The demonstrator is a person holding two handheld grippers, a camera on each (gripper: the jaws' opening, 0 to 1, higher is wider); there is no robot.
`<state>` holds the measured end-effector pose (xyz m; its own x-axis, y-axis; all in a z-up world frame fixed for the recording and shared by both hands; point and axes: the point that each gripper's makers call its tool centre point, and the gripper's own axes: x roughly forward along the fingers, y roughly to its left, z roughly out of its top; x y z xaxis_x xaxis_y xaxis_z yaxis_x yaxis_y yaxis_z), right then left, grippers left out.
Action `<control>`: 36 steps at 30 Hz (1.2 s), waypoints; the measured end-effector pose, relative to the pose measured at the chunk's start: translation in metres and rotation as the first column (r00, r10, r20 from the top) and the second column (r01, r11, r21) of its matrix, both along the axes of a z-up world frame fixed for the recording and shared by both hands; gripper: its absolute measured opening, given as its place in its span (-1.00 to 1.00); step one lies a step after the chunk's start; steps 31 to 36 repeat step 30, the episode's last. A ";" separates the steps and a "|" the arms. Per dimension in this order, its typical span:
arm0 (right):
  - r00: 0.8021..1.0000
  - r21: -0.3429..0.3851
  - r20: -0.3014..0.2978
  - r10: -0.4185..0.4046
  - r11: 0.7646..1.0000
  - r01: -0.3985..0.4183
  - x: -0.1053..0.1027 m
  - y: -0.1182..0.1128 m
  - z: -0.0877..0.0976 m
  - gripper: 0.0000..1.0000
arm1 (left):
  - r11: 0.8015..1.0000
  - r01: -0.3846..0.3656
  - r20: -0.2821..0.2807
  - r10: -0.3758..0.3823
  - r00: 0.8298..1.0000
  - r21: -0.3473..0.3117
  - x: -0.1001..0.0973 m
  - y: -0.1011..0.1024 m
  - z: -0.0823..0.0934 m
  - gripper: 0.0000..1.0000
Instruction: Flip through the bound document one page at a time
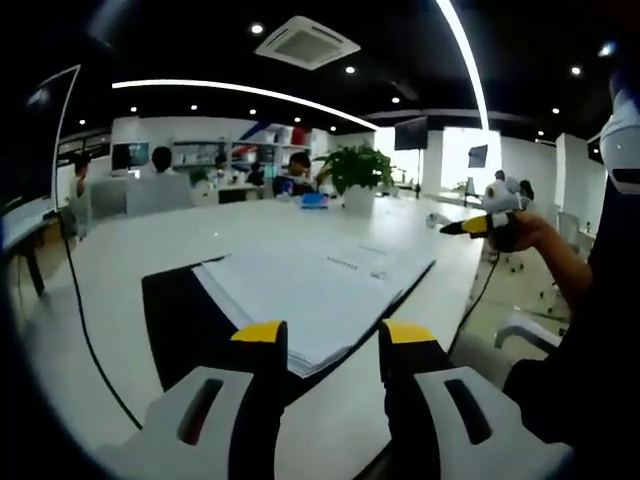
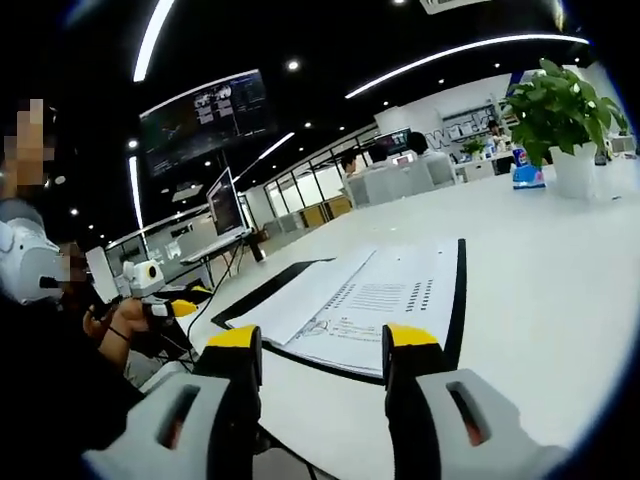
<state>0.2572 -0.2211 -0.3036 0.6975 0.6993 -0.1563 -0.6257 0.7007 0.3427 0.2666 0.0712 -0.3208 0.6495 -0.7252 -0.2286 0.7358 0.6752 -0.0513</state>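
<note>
White office table (image 1: 120, 250) carries the bound document (image 1: 310, 285), open, straight ahead of both grippers; left gripper (image 1: 332, 340) nearer, both fingers spread, pinching nothing.

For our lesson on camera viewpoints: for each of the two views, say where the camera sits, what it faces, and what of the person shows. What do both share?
Left gripper view: rides the left gripper, facing the bound document on the white table; a hand holds the right gripper.
Right gripper view: rides the right gripper, facing the document; a hand shows beside it.
Shared: document, table, potted plant.
</note>
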 end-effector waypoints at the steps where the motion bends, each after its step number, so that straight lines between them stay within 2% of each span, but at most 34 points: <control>1: 1.000 -0.007 0.000 0.003 1.000 -0.003 0.001 0.001 -0.001 -0.13 | 1.000 -0.001 -0.002 0.001 1.000 0.003 0.001 0.000 -0.001 -0.23; 4: 1.000 -0.035 -0.013 0.024 0.999 -0.024 0.001 0.008 -0.006 -0.02 | 1.000 0.003 -0.009 -0.003 1.000 0.009 0.001 -0.001 -0.003 -0.23; 8: 0.999 -0.070 -0.010 0.042 0.997 -0.042 0.001 0.012 -0.012 0.26 | 1.000 0.005 -0.009 -0.005 1.000 0.006 0.002 -0.004 -0.003 -0.23; 11: 0.999 -0.061 -0.019 0.034 0.998 -0.035 0.002 0.011 -0.015 0.44 | 1.000 0.013 -0.013 -0.013 1.000 0.010 0.003 -0.006 -0.005 -0.23; 16: 0.996 -0.087 -0.082 0.034 0.995 -0.041 -0.003 0.010 -0.030 0.42 | 1.000 0.026 -0.016 -0.026 1.000 0.006 0.001 -0.010 -0.009 -0.23; 21: 0.991 -0.069 -0.125 0.049 0.996 -0.058 -0.008 0.011 -0.037 0.26 | 0.999 0.046 -0.043 -0.046 0.998 0.004 -0.003 -0.015 -0.020 -0.24; 25: 0.993 -0.080 -0.097 0.073 0.993 -0.081 -0.007 0.015 -0.031 0.11 | 0.999 0.038 -0.049 -0.039 0.998 -0.009 -0.001 -0.011 -0.016 -0.25; 30: 0.989 -0.089 -0.118 0.087 0.991 -0.098 0.002 0.021 -0.035 0.12 | 0.997 0.071 -0.032 -0.071 0.997 -0.001 -0.002 -0.018 -0.005 -0.24; 36: 0.989 -0.089 -0.118 0.087 0.991 -0.098 0.002 0.021 -0.035 0.12 | 0.997 0.071 -0.032 -0.071 0.997 -0.001 -0.002 -0.018 -0.005 -0.24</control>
